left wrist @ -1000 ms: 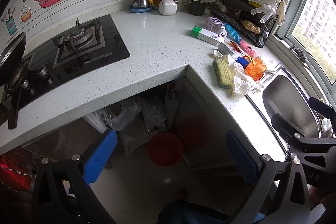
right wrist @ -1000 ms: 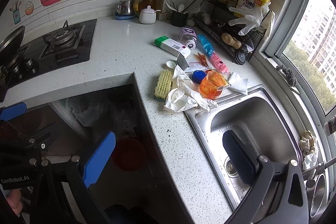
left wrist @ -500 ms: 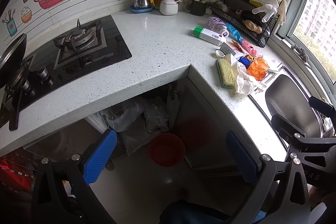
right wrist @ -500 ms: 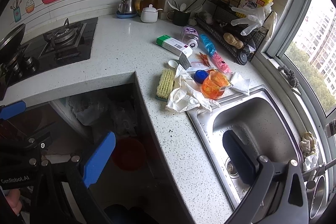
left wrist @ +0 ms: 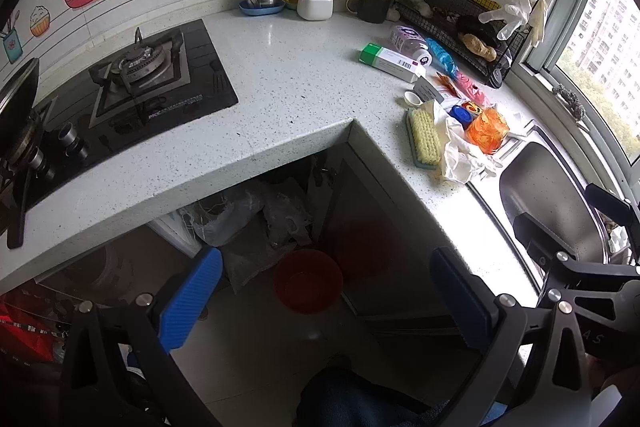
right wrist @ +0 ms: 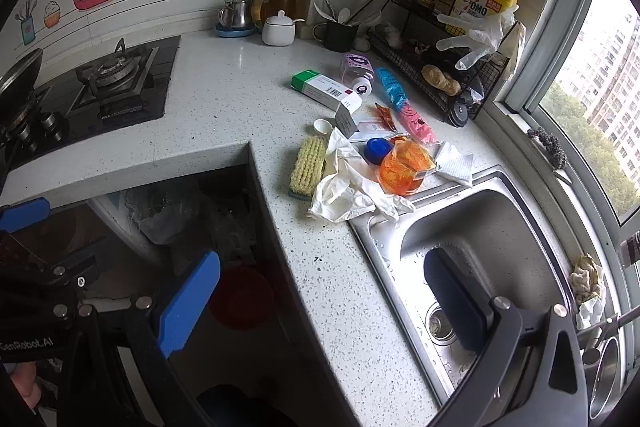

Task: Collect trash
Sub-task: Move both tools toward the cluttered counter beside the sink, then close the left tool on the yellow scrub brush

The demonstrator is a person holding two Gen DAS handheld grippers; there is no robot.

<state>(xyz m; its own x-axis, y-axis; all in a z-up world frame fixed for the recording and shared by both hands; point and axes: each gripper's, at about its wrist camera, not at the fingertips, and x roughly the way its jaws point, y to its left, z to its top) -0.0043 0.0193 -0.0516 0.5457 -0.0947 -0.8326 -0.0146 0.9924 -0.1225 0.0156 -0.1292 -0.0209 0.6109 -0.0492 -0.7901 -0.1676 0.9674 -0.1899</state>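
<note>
Trash lies on the white counter left of the sink: a crumpled white glove point(right wrist: 344, 191), an orange plastic cup point(right wrist: 402, 169), a blue cap point(right wrist: 378, 151), a green-and-white box point(right wrist: 326, 91), a purple bottle point(right wrist: 356, 71), and blue point(right wrist: 390, 87) and pink point(right wrist: 418, 121) wrappers. The same pile shows in the left wrist view, with the glove point(left wrist: 456, 151) and cup point(left wrist: 486, 131). A red bin point(left wrist: 308, 287) stands on the floor under the counter. My left gripper point(left wrist: 320, 303) is open and empty above the floor. My right gripper point(right wrist: 320, 299) is open and empty over the counter's front edge.
A yellow scrub brush point(right wrist: 308, 167) lies beside the glove. The steel sink point(right wrist: 480, 227) is at the right. A gas hob point(left wrist: 140, 79) sits at the left. A wire rack point(right wrist: 440, 67) with bottles stands by the window. Plastic bags point(left wrist: 256, 215) lie under the counter.
Both grippers have drifted slightly forward toward the counter. Both stay open and empty; nothing on the counter has moved.
</note>
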